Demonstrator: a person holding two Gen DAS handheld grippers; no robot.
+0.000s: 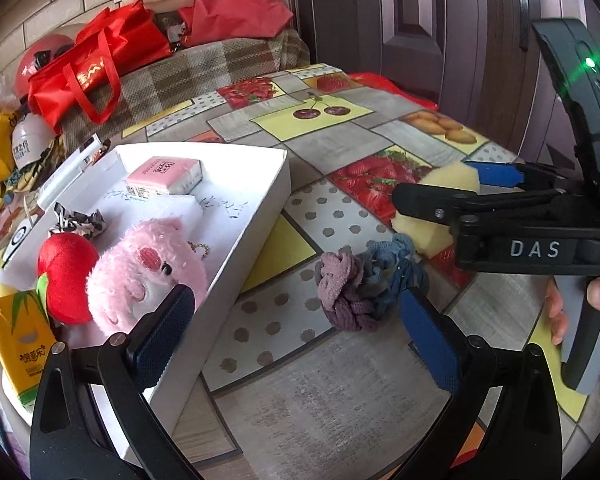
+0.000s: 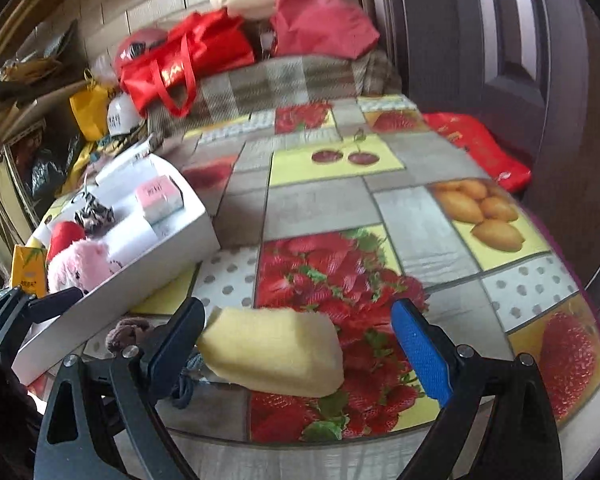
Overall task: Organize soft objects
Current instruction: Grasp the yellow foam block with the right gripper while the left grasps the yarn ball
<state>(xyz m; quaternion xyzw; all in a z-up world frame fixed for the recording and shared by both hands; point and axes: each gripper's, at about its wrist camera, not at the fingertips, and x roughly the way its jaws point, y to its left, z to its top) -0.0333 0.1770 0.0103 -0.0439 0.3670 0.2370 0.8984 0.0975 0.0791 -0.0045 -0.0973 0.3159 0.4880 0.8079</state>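
- Sponge (image 2: 272, 352), yellow, lies on the fruit-print tablecloth (image 2: 324, 196), between my right gripper's (image 2: 300, 344) spread fingers, closer to the left finger, at about 12 o'clock from that wrist.
- Its long axis runs roughly 9 to 3 o'clock, across the gap, so I judge closing would squeeze it end to end.
- My left gripper (image 1: 296, 328) is also spread wide and holds nothing; the braided hair ties (image 1: 364, 284) sit at its 12 o'clock.
- White tray (image 2: 188, 236) lies toward 10 o'clock from the sponge, already holding a pink plush (image 1: 148, 272).
- Right hand is clearly nearer the sponge.
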